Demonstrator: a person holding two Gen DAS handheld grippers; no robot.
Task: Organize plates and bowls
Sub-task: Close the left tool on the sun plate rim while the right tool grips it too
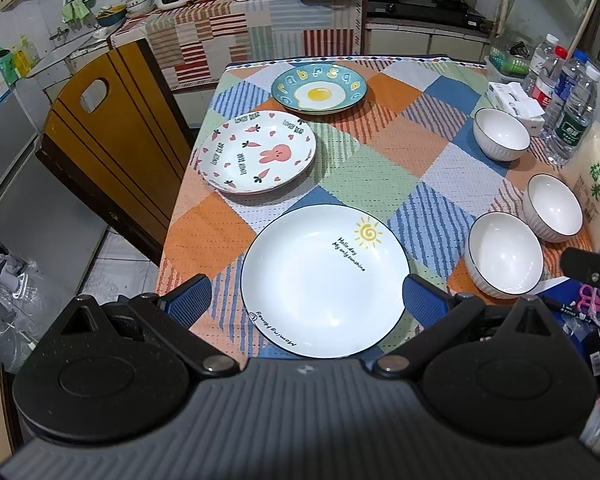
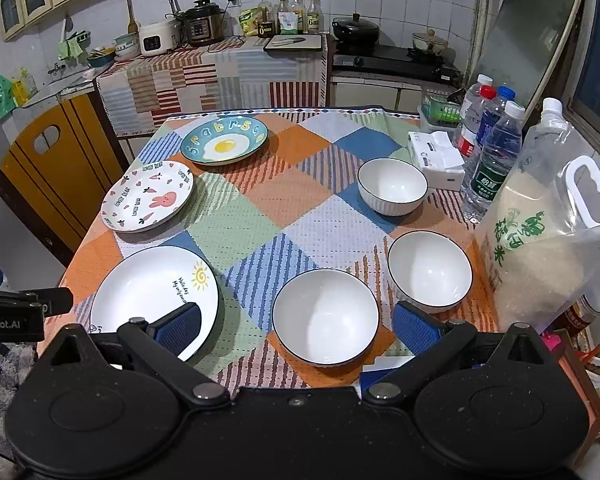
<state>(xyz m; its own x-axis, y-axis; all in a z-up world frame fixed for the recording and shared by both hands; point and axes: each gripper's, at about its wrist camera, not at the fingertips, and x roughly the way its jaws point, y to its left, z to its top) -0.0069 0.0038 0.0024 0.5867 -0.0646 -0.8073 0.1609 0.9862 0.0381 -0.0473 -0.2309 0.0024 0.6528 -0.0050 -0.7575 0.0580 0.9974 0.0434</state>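
Observation:
Three plates lie along the left of the checked tablecloth: a white sun plate nearest, a bunny plate behind it, a blue egg plate at the far end. Three white bowls stand on the right: near, middle, far. My left gripper is open and empty, held above the sun plate's near part. My right gripper is open and empty above the near bowl.
Several water bottles, a tissue box and a bag of rice crowd the table's right edge. A wooden chair stands at the left side. A counter with cookers and a stove is behind.

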